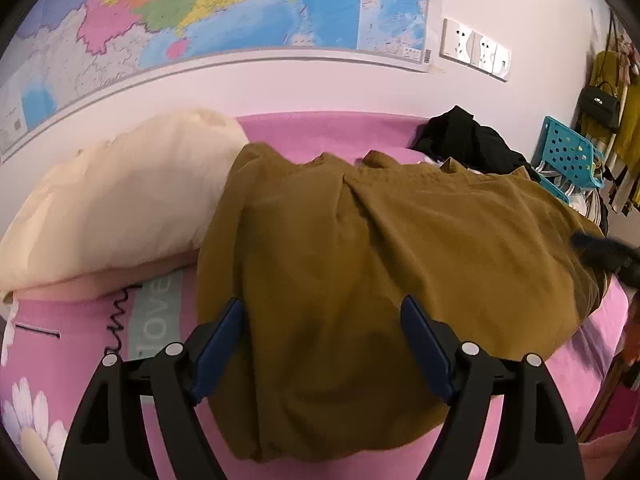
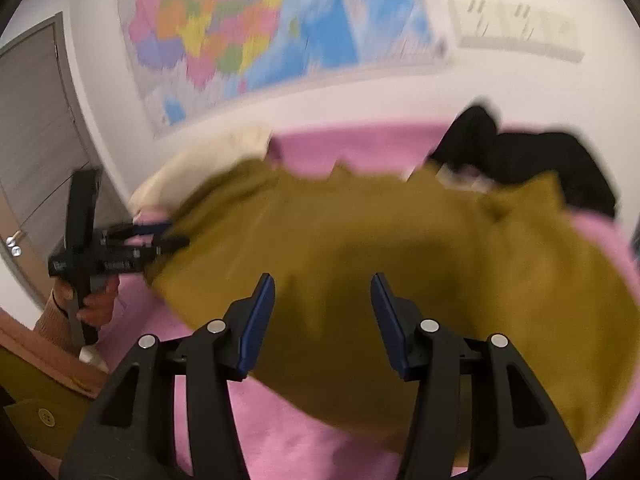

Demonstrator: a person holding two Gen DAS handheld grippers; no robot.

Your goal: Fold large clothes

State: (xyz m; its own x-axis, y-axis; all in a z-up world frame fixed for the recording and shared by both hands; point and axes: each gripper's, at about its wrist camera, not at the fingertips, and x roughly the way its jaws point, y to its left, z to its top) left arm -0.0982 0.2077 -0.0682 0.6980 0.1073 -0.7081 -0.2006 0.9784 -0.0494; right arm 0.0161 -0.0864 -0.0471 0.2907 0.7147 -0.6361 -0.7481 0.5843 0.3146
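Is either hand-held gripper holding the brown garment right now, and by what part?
Nothing is held. The left hand-held gripper and right hand-held gripper both stand open over the brown garment, pads not pressing on the cloth.

Garment point(image 1: 360, 260) spread on bed point(image 1: 320, 132); pillow point(image 1: 120, 208) at its left, overlapped by garment's left edge; heap of clothes point(image 1: 468, 140) behind at right; basket point(image 1: 568, 156) right of heap; map point(image 1: 240, 8) and sockets point(image 1: 476, 48) on wall behind bed.
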